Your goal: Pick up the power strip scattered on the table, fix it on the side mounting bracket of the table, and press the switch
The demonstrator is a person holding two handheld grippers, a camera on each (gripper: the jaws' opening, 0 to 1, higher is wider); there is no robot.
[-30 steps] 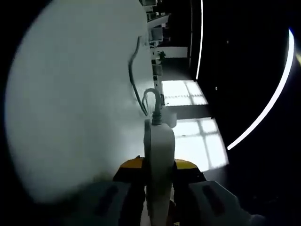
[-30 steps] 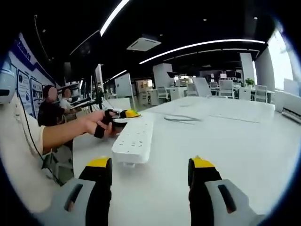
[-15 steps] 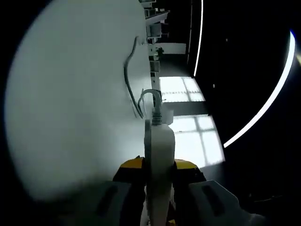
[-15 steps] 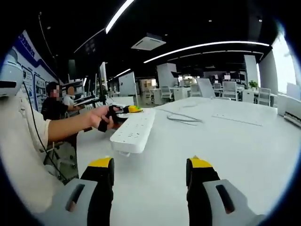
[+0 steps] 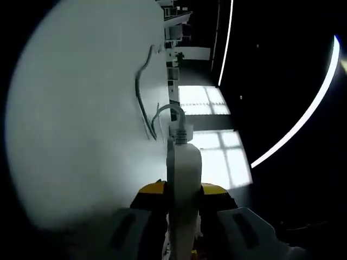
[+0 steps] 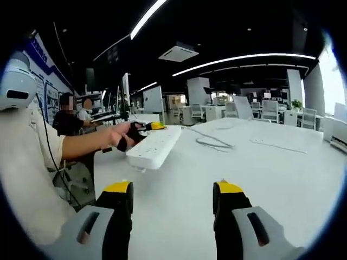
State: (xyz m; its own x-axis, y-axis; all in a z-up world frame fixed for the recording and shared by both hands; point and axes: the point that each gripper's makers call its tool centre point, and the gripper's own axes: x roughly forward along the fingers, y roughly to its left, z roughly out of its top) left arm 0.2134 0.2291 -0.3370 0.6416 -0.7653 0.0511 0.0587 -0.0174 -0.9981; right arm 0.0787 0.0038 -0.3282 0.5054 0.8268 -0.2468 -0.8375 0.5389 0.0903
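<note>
The white power strip (image 5: 183,189) stands edge-on between the yellow-tipped jaws of my left gripper (image 5: 183,201), which is shut on it. Its grey cable (image 5: 145,103) loops off the far end and trails over the white table (image 5: 81,119). In the right gripper view the same power strip (image 6: 154,147) hangs above the table's left part, held at its far end by the left gripper (image 6: 145,128) in a person's hand (image 6: 122,138). My right gripper (image 6: 173,196) is open over the near table, a short way in front of the strip, with nothing between its jaws.
The cable (image 6: 214,142) lies across the middle of the table (image 6: 271,173). The table's left edge runs beside the person's sleeve (image 6: 32,179). Two other people (image 6: 73,116) sit at the far left. Office chairs and desks (image 6: 260,111) stand behind.
The left gripper has carried the power strip further left and a little higher over the table. The right gripper has stayed open.
</note>
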